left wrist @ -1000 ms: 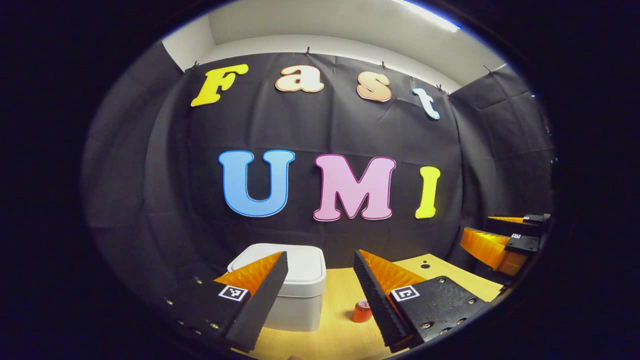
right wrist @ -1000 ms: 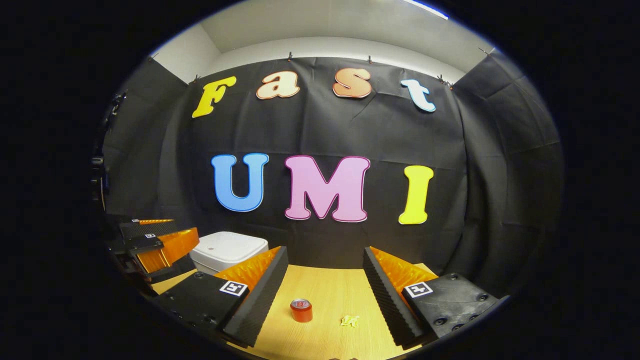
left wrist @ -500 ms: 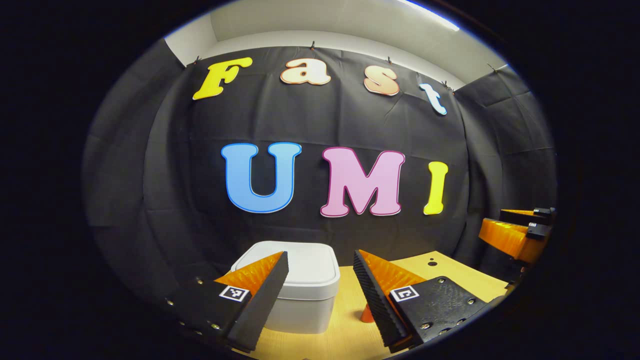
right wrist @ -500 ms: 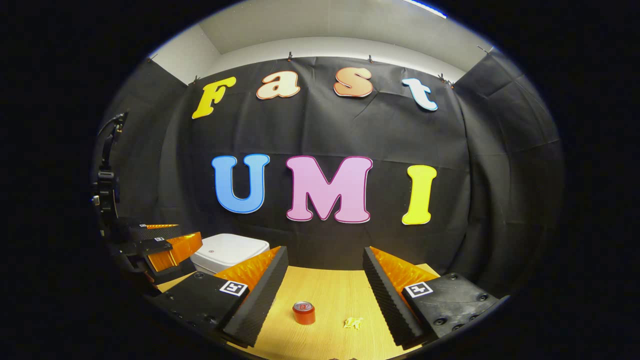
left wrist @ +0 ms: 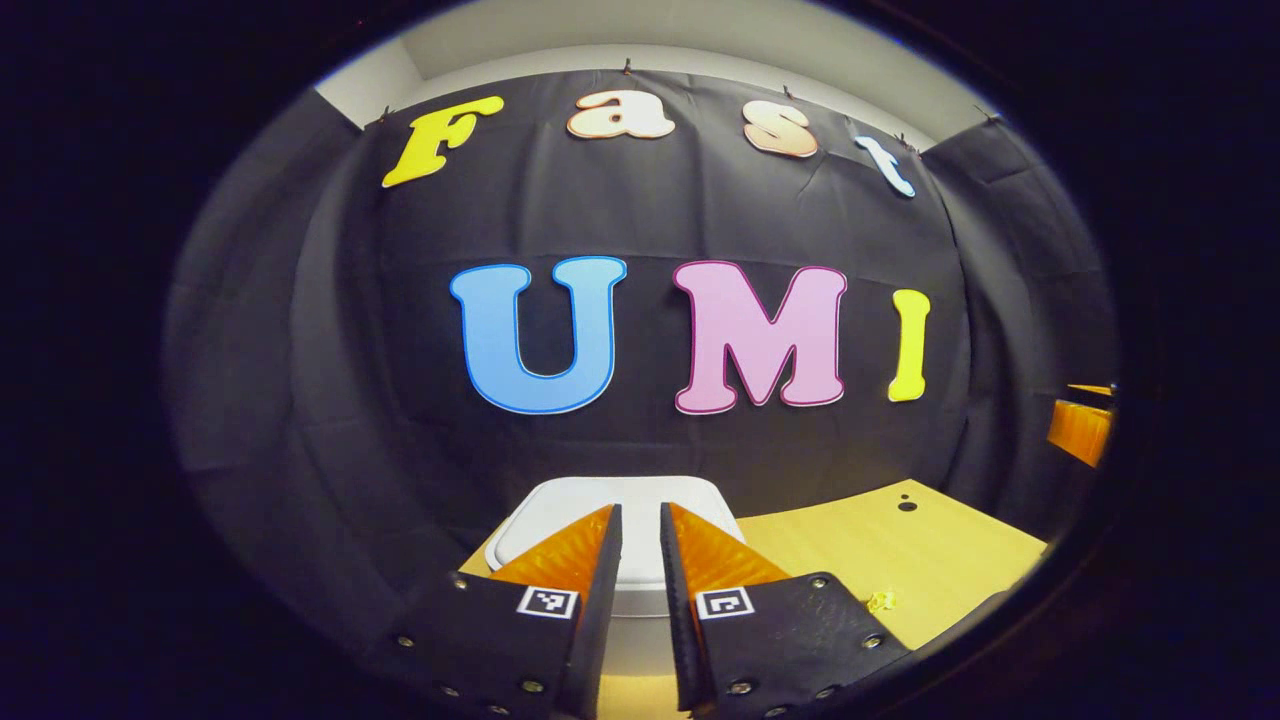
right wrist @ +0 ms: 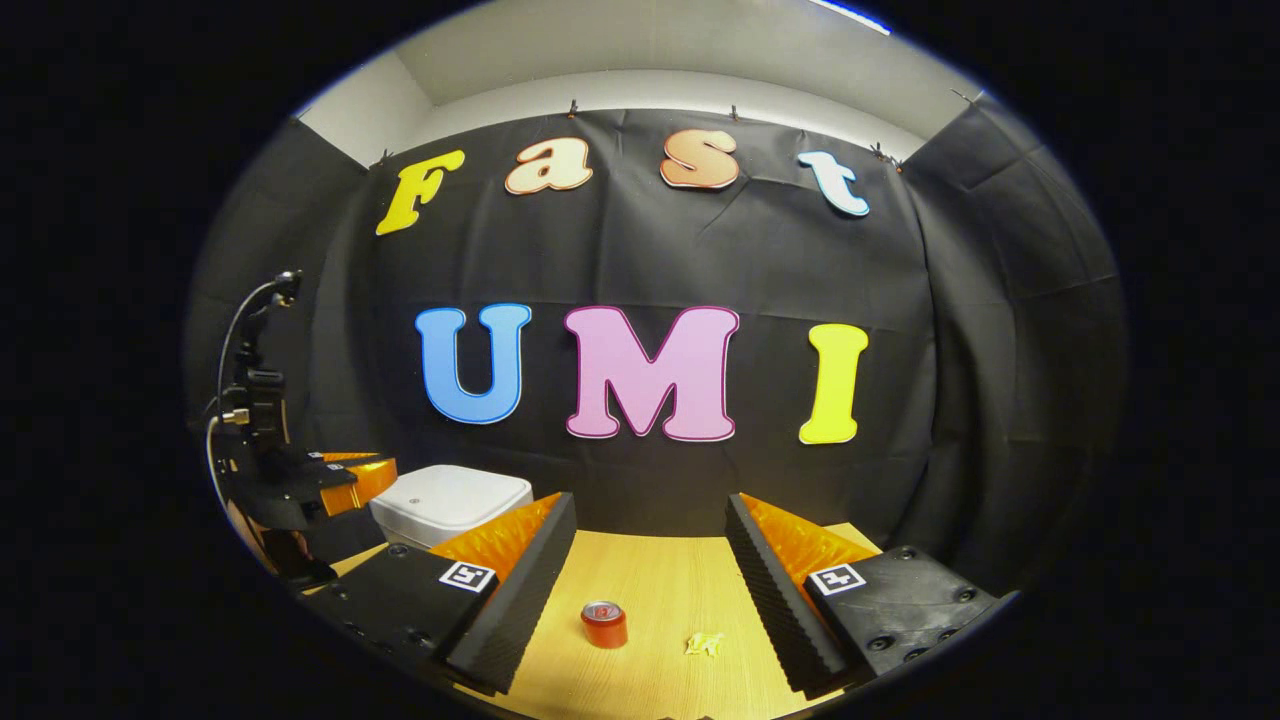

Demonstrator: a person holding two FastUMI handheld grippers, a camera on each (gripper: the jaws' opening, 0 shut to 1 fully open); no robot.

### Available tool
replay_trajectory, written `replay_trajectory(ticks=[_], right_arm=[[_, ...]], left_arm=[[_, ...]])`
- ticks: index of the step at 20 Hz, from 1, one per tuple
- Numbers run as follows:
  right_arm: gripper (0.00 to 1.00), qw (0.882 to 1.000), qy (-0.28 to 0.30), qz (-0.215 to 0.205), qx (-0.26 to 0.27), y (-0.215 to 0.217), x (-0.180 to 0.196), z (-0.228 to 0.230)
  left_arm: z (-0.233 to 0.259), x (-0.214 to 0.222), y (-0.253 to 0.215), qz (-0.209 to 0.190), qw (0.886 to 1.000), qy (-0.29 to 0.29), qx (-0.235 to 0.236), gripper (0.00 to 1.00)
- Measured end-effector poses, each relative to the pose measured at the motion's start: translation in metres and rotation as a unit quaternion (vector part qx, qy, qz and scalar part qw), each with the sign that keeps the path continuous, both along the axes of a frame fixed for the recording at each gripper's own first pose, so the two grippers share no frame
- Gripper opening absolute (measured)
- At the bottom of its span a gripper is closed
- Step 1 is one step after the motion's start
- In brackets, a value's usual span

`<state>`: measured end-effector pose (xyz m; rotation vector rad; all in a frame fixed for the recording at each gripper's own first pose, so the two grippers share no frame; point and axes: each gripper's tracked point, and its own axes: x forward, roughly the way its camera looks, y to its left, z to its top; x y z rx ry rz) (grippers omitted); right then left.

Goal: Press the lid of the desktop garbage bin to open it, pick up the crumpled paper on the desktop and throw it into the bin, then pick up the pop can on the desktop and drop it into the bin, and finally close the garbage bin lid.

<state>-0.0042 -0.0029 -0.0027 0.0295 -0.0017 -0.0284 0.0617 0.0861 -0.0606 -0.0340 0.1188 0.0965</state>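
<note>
Behind left gripper (left wrist: pixel 640 560), half-hidden bin (left wrist: pixel 560 505)

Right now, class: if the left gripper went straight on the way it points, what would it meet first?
Probably the closed lid of the white bin: the left gripper is aimed at it, nearly shut. Depth is unclear.

Both views are lit from above — a bright strip light (right wrist: pixel 850 12) is glimpsed at the top edge, and the pale ceiling (left wrist: pixel 650 30) is washed in even light. The wooden surface (right wrist: pixel 660 580) is evenly lit, without glare. Straight lines are bowed by fisheye distortion toward the edges — focus is sharp overall.
</note>
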Motion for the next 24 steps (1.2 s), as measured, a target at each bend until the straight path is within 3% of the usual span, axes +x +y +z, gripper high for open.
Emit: replay_trajectory(ticks=[3, 5, 14, 20, 24], right_arm=[[0.98, 1.0, 0.006, 0.01, 0.001, 0.007, 0.002, -0.003], [0.98, 1.0, 0.005, 0.014, 0.0, 0.009, 0.002, -0.003], [0.98, 1.0, 0.011, -0.001, 0.004, -0.004, 0.008, -0.008], [0.98, 1.0, 0.028, 0.001, 0.011, -0.004, 0.011, -0.02], [0.98, 1.0, 0.021, 0.0, 0.02, -0.005, 0.016, -0.018]], left_arm=[[-0.016, 0.016, 0.009, 0.013, 1.0, 0.018, -0.01, 0.08], [-0.031, 0.025, 0.005, 0.001, 0.999, 0.037, -0.026, 0.02], [-0.066, 0.047, 0.029, 0.006, 0.995, 0.083, -0.057, 0.01], [-0.07, 0.048, 0.023, -0.023, 0.996, 0.083, -0.005, 0.01], [-0.074, 0.048, 0.02, -0.038, 0.996, 0.082, 0.0, 0.01]])
